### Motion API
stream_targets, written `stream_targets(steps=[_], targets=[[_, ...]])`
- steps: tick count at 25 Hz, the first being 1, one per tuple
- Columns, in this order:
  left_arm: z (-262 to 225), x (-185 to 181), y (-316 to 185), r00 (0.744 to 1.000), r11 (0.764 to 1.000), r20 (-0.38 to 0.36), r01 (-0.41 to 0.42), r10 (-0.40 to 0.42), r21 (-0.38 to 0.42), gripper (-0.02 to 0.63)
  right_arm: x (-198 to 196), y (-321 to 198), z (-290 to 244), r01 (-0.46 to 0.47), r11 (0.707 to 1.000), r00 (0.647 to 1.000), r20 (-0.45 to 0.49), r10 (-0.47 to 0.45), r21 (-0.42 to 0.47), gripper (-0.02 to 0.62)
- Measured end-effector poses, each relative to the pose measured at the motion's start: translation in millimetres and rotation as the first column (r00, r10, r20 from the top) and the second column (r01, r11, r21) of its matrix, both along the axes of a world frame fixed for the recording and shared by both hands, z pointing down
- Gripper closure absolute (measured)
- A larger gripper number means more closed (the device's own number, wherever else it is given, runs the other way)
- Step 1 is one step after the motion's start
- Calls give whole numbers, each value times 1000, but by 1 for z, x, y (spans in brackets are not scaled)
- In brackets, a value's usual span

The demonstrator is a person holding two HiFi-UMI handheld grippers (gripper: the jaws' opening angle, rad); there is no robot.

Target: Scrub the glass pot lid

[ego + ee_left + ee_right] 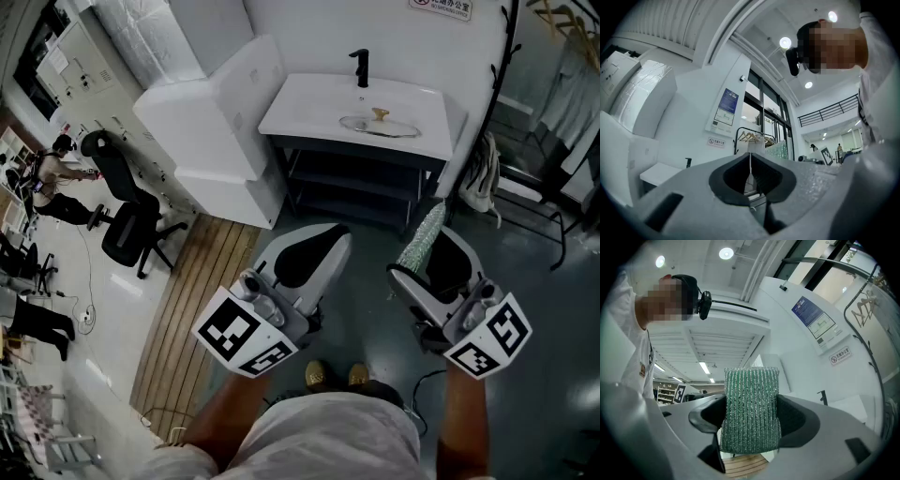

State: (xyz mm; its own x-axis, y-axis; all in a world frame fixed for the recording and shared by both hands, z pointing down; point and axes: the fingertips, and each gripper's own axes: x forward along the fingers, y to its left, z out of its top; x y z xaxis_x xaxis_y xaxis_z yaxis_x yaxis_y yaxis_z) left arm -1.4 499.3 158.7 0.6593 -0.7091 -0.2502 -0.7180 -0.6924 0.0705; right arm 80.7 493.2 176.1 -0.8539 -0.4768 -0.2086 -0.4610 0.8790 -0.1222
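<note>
Standing position, well back from the work.

- Task item: the round, clear glass pot lid (380,126) with a pale gold knob lies flat on the white-topped table (300,105). It sits in front of the black tap (360,67) and nothing is touching it. Judged from this, scrubbing has not begun.
- Right gripper (439,246): the jaws are clamped on a rectangular green scouring sponge (751,408), ribbed and shot with silvery thread. The pads press its two long sides. The upper part of the sponge stands clear above the jaw tips, probably so that a free face can meet the glass before the jaws do.
- Left gripper (750,174): the jaws are closed together with nothing between them; only a thin seam shows where the pads meet. It seems kept free to steady the lid, perhaps by the knob, and the jaws would have to open for that.
- Pose: both grippers are held low in front of the person's body, side by side and apart. Their noses tip slightly upward and point toward the table. The marker cubes sit at the near ends, and the forearms come in from the bottom edge of the head view.
- Both gripper views look out into the room and show none of the lid.
- Footing: the person's shoes are on the dark floor (525,394), with slatted wooden decking (202,281) off to the left.
- Judgement: a walk forward is needed before either gripper can reach the lid.
</note>
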Motion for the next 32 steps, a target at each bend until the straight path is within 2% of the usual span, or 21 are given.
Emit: stream_targets(steps=[9, 21, 25, 32], targets=[[1, 13, -9, 1000, 1000, -2, 18, -18, 0, 583, 15, -11, 1, 10, 1000, 1000, -3, -10, -1, 258], [7, 38, -37, 995, 995, 27, 101, -100, -3, 583, 55, -49, 1, 59, 998, 998, 39, -59, -12, 258], [13, 39, -52, 993, 993, 24, 117, -116, -21, 583, 63, -64, 4, 60, 998, 997, 45, -59, -19, 258], [16, 32, -99, 995, 995, 22, 96, -96, -14, 583, 59, -107, 9, 37, 999, 999, 38, -36, -25, 258]])
